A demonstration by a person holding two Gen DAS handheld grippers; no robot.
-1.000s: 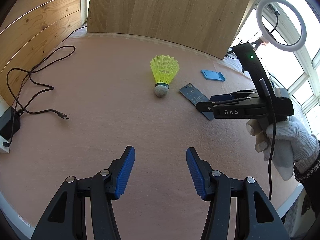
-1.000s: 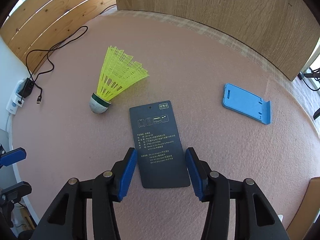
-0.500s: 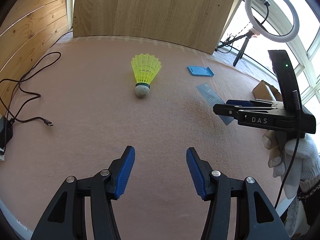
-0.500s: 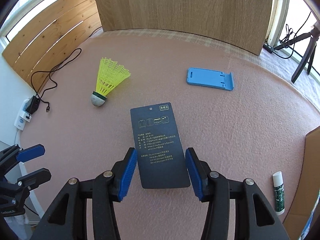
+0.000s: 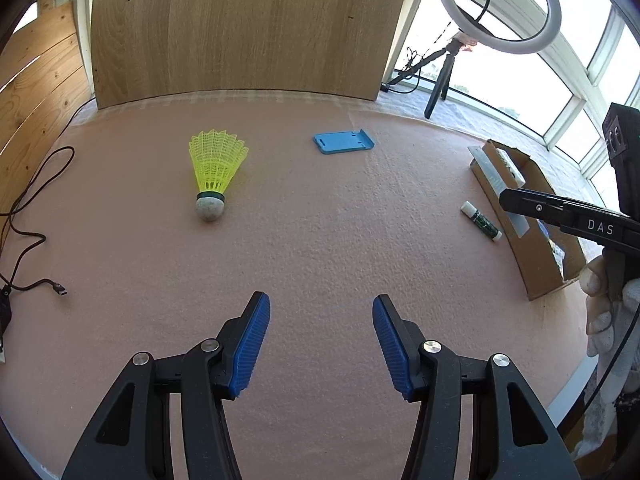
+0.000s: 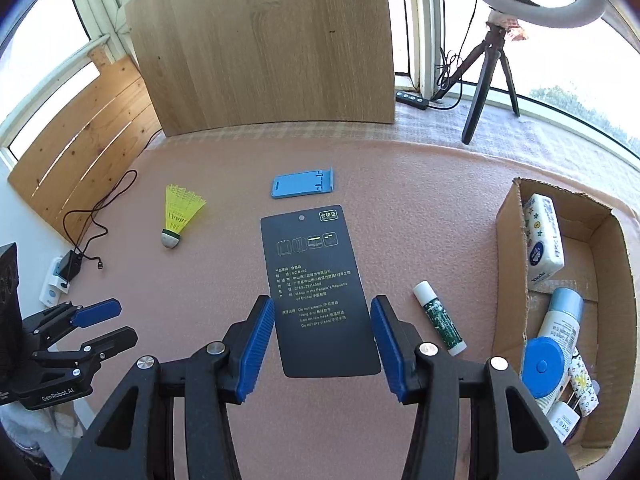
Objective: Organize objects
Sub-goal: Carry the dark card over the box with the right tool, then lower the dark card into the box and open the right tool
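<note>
The right gripper holds a thin, stiff, light dark card by its long edges above the pink surface near the cardboard box, likely slippery and bendable, while the left gripper hangs half-open, empty.

Sunroom recording setup, windows, ring light

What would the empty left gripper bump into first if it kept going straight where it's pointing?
Probably just the bare pink mat. Nothing lies between the left gripper and the mat straight ahead. The yellow shuttlecock sits farther on and off to the left, so it would likely be missed, though depth is hard to judge.
</note>
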